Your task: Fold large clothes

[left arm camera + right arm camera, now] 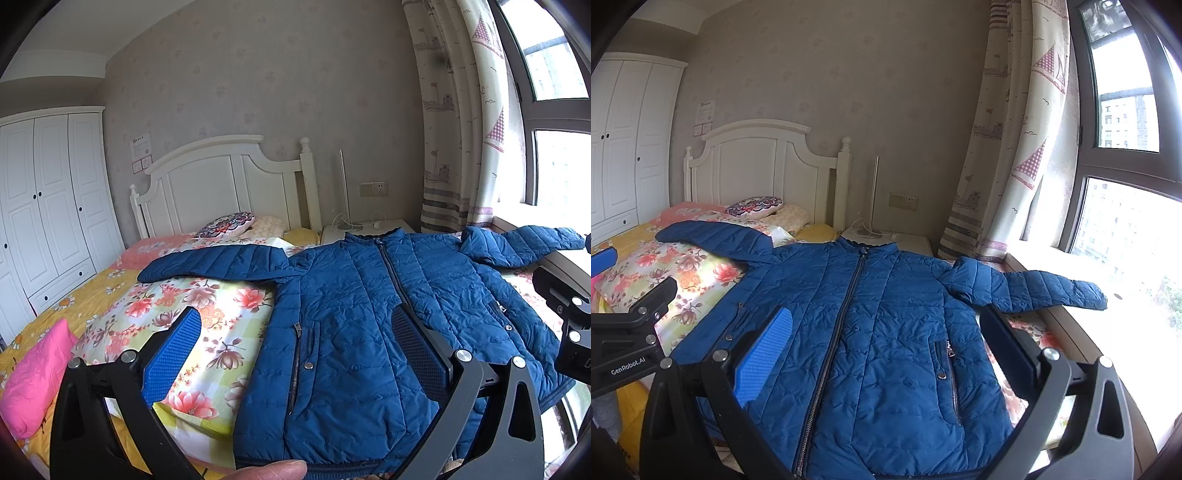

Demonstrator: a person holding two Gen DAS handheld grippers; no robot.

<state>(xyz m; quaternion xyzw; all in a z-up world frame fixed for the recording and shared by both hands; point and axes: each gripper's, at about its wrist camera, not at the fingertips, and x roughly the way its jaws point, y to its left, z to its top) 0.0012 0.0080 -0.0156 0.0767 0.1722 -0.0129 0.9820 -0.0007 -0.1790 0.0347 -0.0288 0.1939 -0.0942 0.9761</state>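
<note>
A blue quilted jacket point(354, 314) lies flat and zipped, front up, across the bed; it also shows in the right wrist view point(871, 325). One sleeve point(214, 264) stretches left over the floral quilt. The other sleeve point(1034, 288) reaches right onto the window sill. My left gripper point(299, 332) is open and empty, held above the jacket's left half near the hem. My right gripper point(886, 332) is open and empty, held above the jacket's lower middle. Neither gripper touches the cloth.
A floral quilt point(207, 325) and a pink pillow point(33, 373) lie left of the jacket. White headboard point(221, 184), nightstand point(365, 227) and wardrobe point(48, 206) stand behind. Curtain point(1008, 147) and window point(1126, 221) are on the right. A thumb point(273, 470) shows at the bottom.
</note>
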